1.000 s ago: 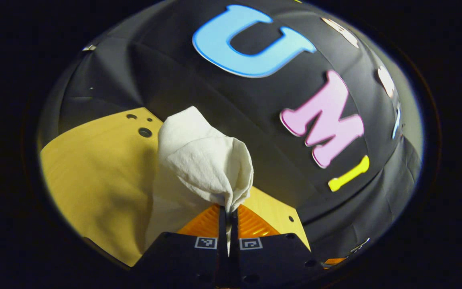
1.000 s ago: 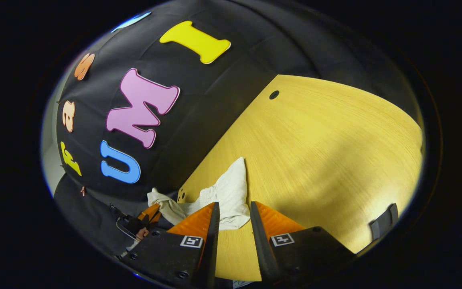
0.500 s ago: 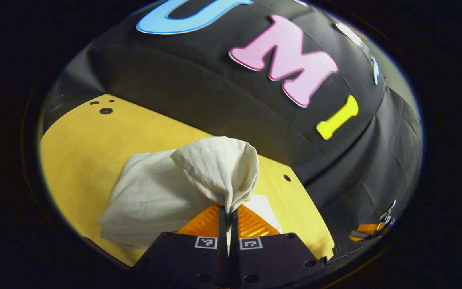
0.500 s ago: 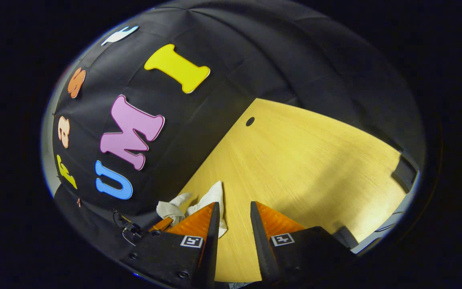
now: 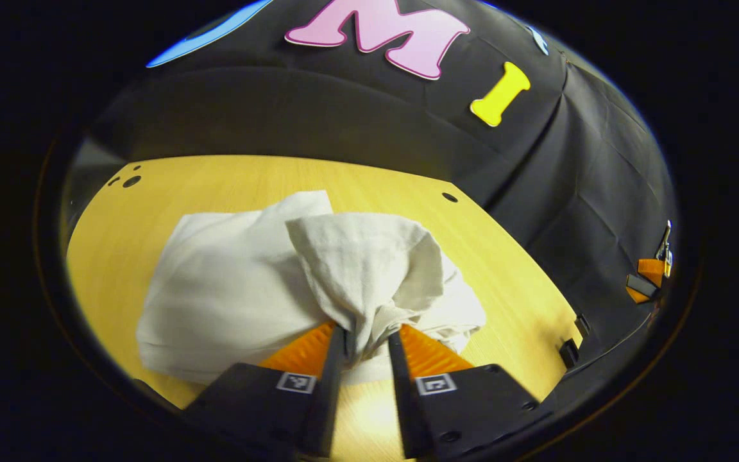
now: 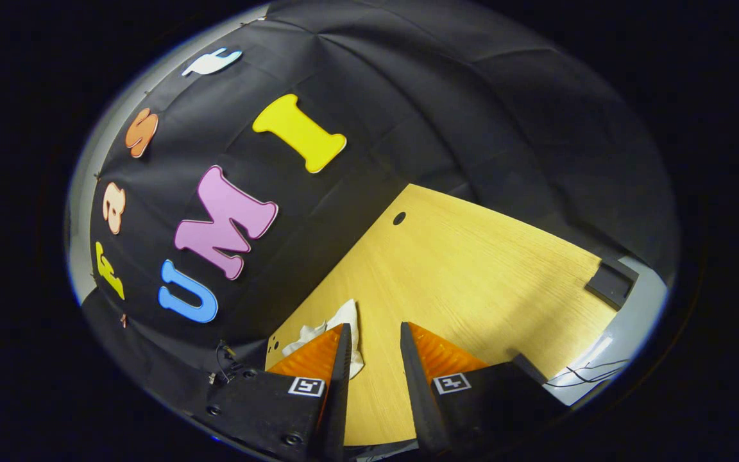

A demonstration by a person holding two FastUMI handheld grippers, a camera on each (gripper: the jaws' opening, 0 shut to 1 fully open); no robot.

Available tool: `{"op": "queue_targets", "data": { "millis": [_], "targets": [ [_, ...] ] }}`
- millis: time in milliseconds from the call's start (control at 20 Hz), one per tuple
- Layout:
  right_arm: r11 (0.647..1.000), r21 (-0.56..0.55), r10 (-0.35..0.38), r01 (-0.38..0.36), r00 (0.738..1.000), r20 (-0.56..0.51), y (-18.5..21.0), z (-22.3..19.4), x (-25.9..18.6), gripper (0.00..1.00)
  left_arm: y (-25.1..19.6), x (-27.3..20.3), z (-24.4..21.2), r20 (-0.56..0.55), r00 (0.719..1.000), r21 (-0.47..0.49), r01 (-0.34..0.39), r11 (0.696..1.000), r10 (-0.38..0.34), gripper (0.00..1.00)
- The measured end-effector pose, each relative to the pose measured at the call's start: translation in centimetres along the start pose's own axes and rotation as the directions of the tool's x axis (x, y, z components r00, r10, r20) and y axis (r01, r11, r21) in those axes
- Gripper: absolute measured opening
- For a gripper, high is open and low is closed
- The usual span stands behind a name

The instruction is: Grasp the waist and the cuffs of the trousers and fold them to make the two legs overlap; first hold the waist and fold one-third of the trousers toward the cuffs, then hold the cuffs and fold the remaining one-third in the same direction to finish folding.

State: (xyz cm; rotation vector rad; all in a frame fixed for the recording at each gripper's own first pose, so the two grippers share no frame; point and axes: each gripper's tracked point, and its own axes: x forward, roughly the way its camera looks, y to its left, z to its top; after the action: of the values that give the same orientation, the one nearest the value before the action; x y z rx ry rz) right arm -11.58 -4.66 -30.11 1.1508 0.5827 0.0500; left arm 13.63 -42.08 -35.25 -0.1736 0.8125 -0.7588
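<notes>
Yellow wooden table [image 5: 228, 176] carries white trousers [image 5: 228, 289], bunched at centre. The left gripper [image 5: 364, 340], at six o'clock, has parted fingers with cloth between. The right gripper [image 6: 373, 346] gapes, holding nothing.

Wooden table [image 6: 485, 282], black block [image 6: 611, 284]

Off-white trousers [image 5: 235, 282] on a yellow wood-grain table [image 6: 472, 282], black cloth wall [image 6: 472, 115]
</notes>
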Motion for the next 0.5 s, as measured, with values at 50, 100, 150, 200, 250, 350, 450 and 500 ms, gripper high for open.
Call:
{"op": "queue_targets", "data": {
  "millis": [50, 100, 150, 200, 250, 350, 450, 500],
  "targets": [
    [1.0, -0.002, 0.01, -0.01, 1.0, 0.002, 0.8, -0.4, -0.3, 0.47, -0.4, 0.0, 0.2, 0.001, 1.0, -0.001, 0.026, 1.0, -0.026, 0.58],
    [1.0, 0.001, 0.028, -0.028, 1.0, 0.006, 1.9, -0.6, -0.5, 0.47, -1.2, -0.4, 0.4, 0.002, 0.999, 0.002, 0.042, 0.999, -0.042, 0.77],
    [0.999, 0.004, 0.05, -0.05, 0.999, 0.009, 3.4, -1.2, -0.5, 0.47, -1.5, -0.9, 0.5, 0.004, 0.999, 0.007, 0.04, 0.999, -0.04, 0.96],
    [0.998, 0.005, 0.069, -0.069, 0.998, 0.011, 4.8, -1.5, -0.7, 0.47, -1.4, -1.4, 0.6, 0.005, 0.999, 0.008, 0.033, 0.999, -0.033, 0.98],
    [0.996, 0.005, 0.091, -0.091, 0.996, 0.01, 6.1, -2.0, -0.7, 0.47, -1.4, -1.9, 0.9, 0.009, 1.0, 0.005, 0.029, 1.0, -0.029, 0.98],
    [0.992, -0.004, 0.126, -0.126, 0.992, 0.011, 8.5, -3.0, -0.9, 0.47, -1.4, -3.6, 1.3, 0.016, 0.999, -0.007, 0.03, 1.0, -0.03, 0.97],
    [0.988, -0.007, 0.157, -0.157, 0.987, 0.025, 11.3, -3.7, -0.9, 0.47, -1.1, -5.8, 2.0, 0.033, 0.998, -0.04, 0.046, 0.998, -0.044, 0.97],
    [0.985, -0.009, 0.173, -0.173, 0.984, 0.036, 12.6, -3.9, -0.9, 0.47, -1.1, -7.0, 2.4, 0.048, 0.997, -0.064, 0.059, 0.996, -0.056, 0.98]
  ]
}}
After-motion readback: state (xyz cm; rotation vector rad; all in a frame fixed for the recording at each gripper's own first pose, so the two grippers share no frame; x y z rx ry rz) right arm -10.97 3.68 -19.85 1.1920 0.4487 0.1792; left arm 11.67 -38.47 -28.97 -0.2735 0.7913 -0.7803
